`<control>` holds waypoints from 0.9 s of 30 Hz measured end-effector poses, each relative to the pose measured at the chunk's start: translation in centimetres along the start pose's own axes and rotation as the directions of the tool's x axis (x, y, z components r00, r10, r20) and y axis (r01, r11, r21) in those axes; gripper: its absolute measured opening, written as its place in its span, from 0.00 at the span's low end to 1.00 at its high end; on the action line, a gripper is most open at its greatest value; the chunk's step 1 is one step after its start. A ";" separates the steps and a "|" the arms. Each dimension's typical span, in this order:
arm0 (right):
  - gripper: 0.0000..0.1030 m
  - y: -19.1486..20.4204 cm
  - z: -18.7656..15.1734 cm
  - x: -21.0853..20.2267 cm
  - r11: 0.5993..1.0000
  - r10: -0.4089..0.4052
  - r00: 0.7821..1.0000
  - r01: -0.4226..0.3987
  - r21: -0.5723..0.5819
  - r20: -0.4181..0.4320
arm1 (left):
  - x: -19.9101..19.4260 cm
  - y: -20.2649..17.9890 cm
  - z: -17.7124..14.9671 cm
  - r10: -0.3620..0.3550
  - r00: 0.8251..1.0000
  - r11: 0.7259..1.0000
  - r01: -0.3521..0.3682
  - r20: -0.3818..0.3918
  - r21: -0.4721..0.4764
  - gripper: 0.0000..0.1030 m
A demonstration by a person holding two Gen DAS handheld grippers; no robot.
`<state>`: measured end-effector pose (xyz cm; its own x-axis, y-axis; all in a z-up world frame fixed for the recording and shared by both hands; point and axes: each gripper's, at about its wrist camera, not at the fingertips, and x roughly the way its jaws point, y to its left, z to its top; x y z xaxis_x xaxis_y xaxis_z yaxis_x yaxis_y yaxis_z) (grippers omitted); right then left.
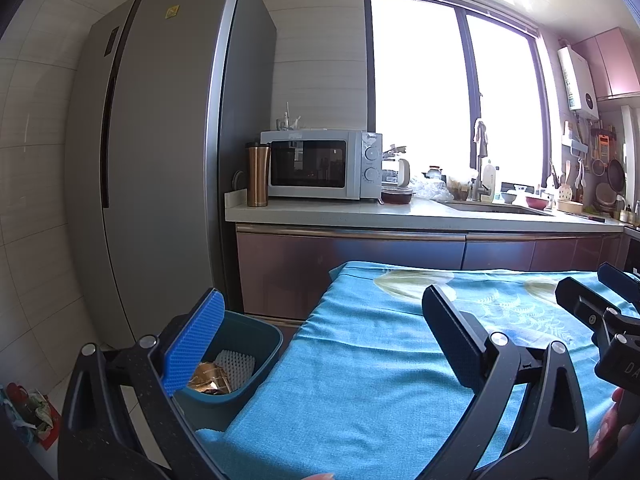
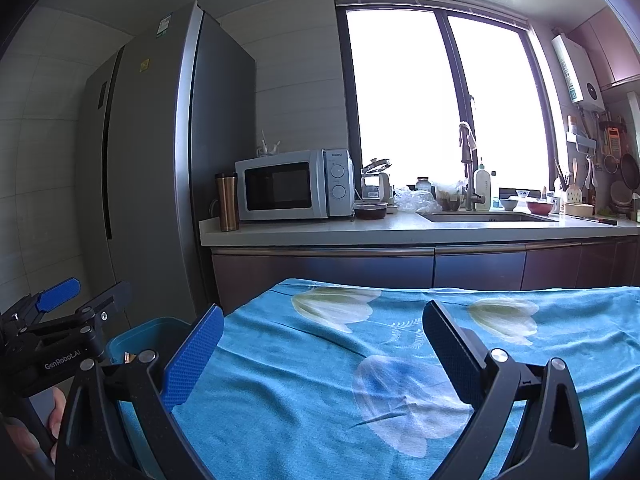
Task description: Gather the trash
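Observation:
A teal bin [image 1: 256,360] stands on the floor at the table's left end, holding a gold wrapper [image 1: 210,378] and a white ribbed piece [image 1: 236,364]. My left gripper [image 1: 320,344] is open above the table's left edge, its left finger over the bin, nothing between its pads. My right gripper [image 2: 320,356] is open over the blue flowered cloth [image 2: 360,380], empty. The bin [image 2: 136,338] shows at lower left in the right wrist view, partly hidden by the left gripper [image 2: 84,300]. The right gripper [image 1: 600,292] shows at the right edge of the left wrist view.
A tall grey fridge [image 1: 160,160] stands left of the bin. Behind the table runs a counter [image 1: 400,216] with a microwave [image 1: 320,164], a copper tumbler [image 1: 257,174], a sink [image 1: 496,208] and dishes. A red bag of scraps [image 1: 32,416] lies on the floor.

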<state>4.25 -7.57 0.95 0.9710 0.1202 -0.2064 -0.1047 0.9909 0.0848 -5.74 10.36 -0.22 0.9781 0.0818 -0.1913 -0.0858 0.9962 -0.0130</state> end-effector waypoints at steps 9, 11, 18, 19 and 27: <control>0.94 0.0 0.1 0.1 1.000 0.001 1.000 -0.001 0.001 0.001 | 0.0 0.0 0.0 0.001 1.000 1.000 -0.001 0.000 0.000 0.95; 0.94 0.0 0.0 0.0 1.000 -0.001 1.000 0.001 0.001 0.003 | 0.0 0.0 0.0 -0.001 1.000 1.000 0.001 0.000 0.000 0.95; 0.94 -0.1 0.1 0.1 1.000 -0.002 1.000 0.002 0.001 0.002 | 0.1 -0.1 0.0 -0.002 1.000 1.000 0.002 0.000 0.002 0.95; 0.94 -0.2 0.1 0.1 1.000 -0.001 1.000 0.001 0.001 0.001 | 0.1 -0.2 0.0 -0.001 1.000 1.000 0.001 0.000 0.002 0.95; 0.94 -0.1 0.0 0.1 1.000 -0.005 1.000 0.005 0.001 -0.001 | 0.4 -0.2 0.1 -0.005 1.000 1.000 0.005 -0.002 0.004 0.95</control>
<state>4.39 -7.69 0.93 0.9713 0.1158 -0.2076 -0.1000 0.9914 0.0849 -5.33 10.22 -0.20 0.9781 0.0772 -0.1934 -0.0806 0.9967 -0.0100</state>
